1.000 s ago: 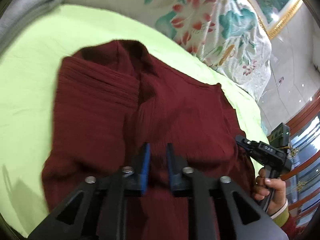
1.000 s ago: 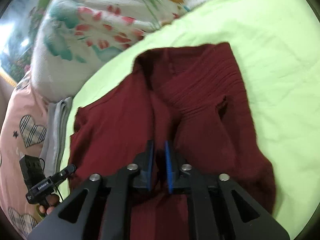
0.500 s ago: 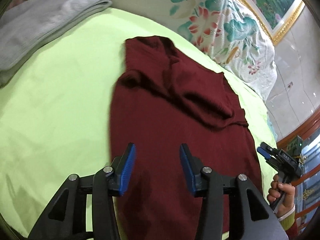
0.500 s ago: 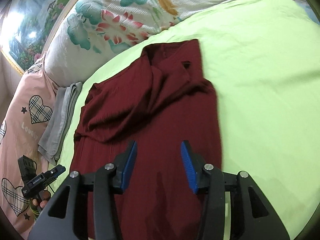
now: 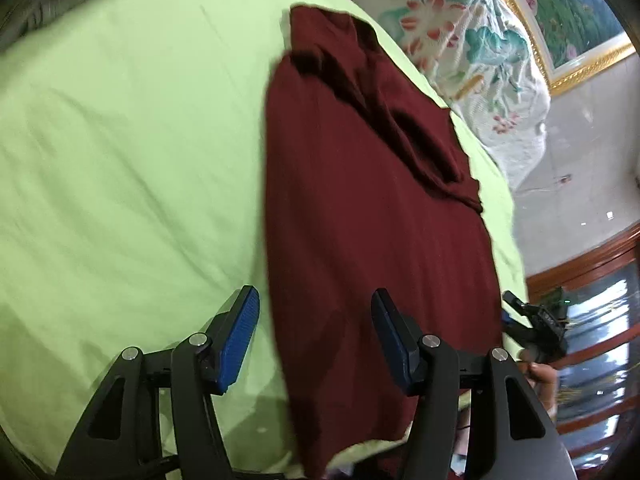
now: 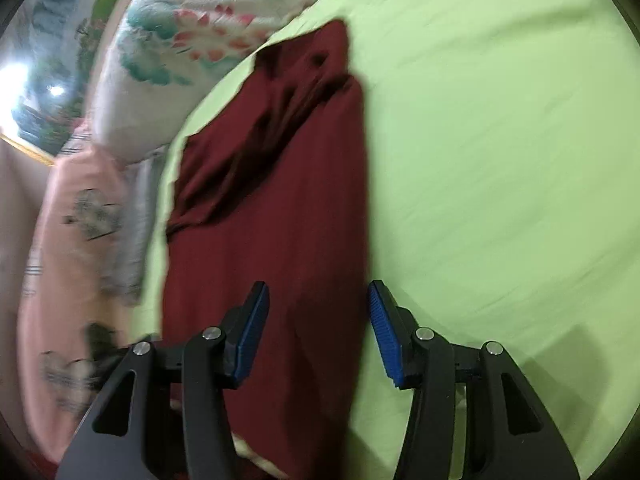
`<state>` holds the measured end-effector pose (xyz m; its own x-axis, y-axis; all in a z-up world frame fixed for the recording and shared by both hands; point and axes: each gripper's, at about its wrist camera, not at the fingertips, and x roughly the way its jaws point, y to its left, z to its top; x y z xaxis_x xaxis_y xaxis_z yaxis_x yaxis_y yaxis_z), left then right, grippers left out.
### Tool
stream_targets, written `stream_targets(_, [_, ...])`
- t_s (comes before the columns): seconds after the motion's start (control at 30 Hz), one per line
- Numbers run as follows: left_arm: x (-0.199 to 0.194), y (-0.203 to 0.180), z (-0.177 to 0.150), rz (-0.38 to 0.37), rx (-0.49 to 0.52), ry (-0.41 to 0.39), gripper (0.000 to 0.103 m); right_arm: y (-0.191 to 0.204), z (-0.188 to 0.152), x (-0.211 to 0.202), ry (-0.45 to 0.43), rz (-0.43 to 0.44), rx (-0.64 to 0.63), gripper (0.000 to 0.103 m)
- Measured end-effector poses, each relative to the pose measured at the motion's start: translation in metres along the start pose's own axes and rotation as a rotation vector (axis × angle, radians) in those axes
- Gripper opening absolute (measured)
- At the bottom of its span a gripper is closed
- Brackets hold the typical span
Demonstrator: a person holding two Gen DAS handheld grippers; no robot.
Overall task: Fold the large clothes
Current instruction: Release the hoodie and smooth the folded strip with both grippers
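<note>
A dark red garment lies lengthwise as a long folded strip on the lime-green bed sheet, with its bunched end at the far side. My left gripper hovers over the near end. Its jaws are opening, and the garment's left edge runs beneath the gap, clear of the blue pads. In the right wrist view the garment has its right edge under my right gripper. Those jaws are also opening, with nothing pressed between them. The right gripper also shows in the left wrist view, held by a hand.
A floral quilt lies behind the garment below a gold-framed painting. A folded grey cloth sits at the far left. A pink heart-print pillow and the grey cloth flank the garment. Wooden furniture stands off the bed.
Both grippers were nearly shut on the garment's fabric a second ago. They have since let go, widened and drawn back, and the garment has settled flat into a long strip.
</note>
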<state>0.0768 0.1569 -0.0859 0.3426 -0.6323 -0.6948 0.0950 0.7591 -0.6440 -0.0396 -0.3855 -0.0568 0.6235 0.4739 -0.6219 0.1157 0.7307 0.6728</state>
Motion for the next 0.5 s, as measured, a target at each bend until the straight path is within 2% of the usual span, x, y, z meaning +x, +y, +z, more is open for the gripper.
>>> stream_targets(0.17, [-0.001, 0.000, -0.014, -0.083, 0.004, 0.024, 0.058, 0.009, -0.026, 0.001, 0.083, 0.126, -0.054, 0.052])
stream_targets(0.27, [-0.001, 0.000, -0.019, -0.120, 0.009, 0.033, 0.057, 0.008, -0.037, -0.001, 0.087, 0.165, -0.070, 0.051])
stream_targets(0.33, [0.004, -0.003, -0.019, -0.149, 0.013, 0.047, 0.054, 0.006, -0.036, -0.002, 0.073, 0.184, -0.061, 0.046])
stream_targets(0.37, [0.007, -0.005, -0.018, -0.158, 0.021, 0.053, 0.040, 0.005, -0.035, 0.001, 0.067, 0.199, -0.044, 0.043])
stream_targets(0.4, [0.011, -0.007, -0.018, -0.155, 0.031, 0.062, 0.027, 0.005, -0.033, 0.002, 0.064, 0.200, -0.037, 0.034])
stream_targets(0.43, [0.017, -0.011, -0.017, -0.138, 0.040, 0.079, 0.004, 0.005, -0.031, 0.005, 0.062, 0.192, -0.031, 0.022])
stream_targets(0.5, [0.016, -0.016, -0.020, -0.100, 0.072, 0.068, 0.007, 0.006, -0.029, 0.005, 0.054, 0.177, -0.034, 0.009])
